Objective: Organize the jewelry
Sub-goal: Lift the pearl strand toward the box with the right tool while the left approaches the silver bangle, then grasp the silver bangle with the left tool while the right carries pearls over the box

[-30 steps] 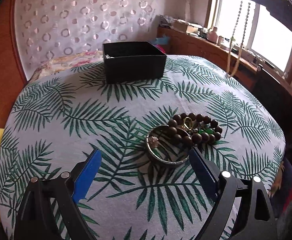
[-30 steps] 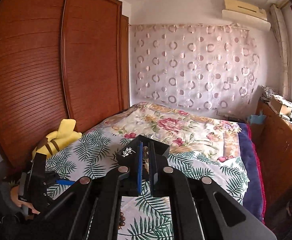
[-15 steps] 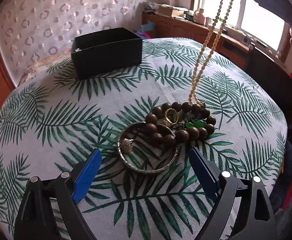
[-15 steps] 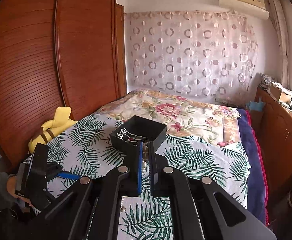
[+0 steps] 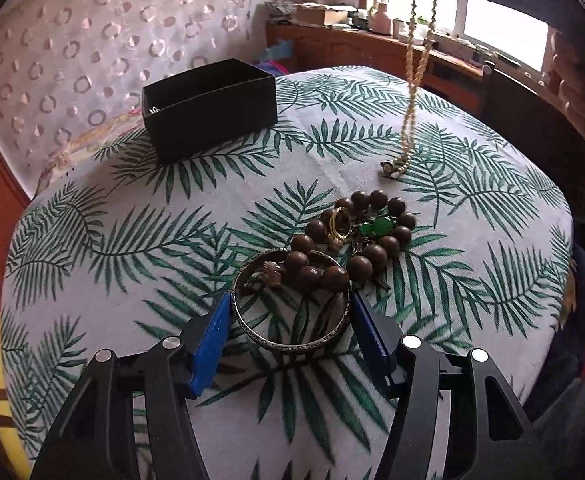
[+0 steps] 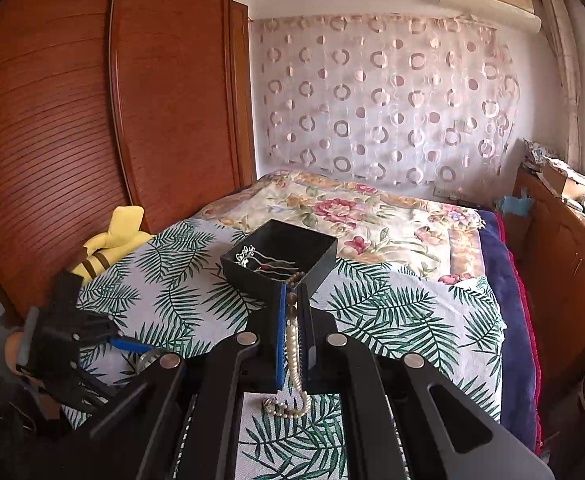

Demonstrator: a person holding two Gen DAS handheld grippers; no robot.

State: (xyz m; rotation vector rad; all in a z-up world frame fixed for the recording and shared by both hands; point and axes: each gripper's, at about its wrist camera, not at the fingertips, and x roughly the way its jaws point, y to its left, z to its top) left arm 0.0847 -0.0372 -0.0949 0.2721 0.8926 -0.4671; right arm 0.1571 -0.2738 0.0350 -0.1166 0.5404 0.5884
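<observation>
Left wrist view, left tool seemingly touching bangle, half-open

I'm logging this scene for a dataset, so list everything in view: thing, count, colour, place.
Box: one, black, open, far side of the cloth; a silver hairpin inside.
Pearl necklace: one, cream, hanging from the right gripper, lower end on the cloth.
Bangle: one, dark silver, between the left fingers.
Bead bracelet: one, brown, overlapping the bangle's far edge.
Ring: one, gold, on the beads.
Green stone: one, inside the bracelet.
Cloth: one, white with green leaves, over the bed.
Plush toy: one, yellow, beside the wardrobe.
Left gripper: open around the bangle.
Right gripper: shut on the necklace.
</observation>
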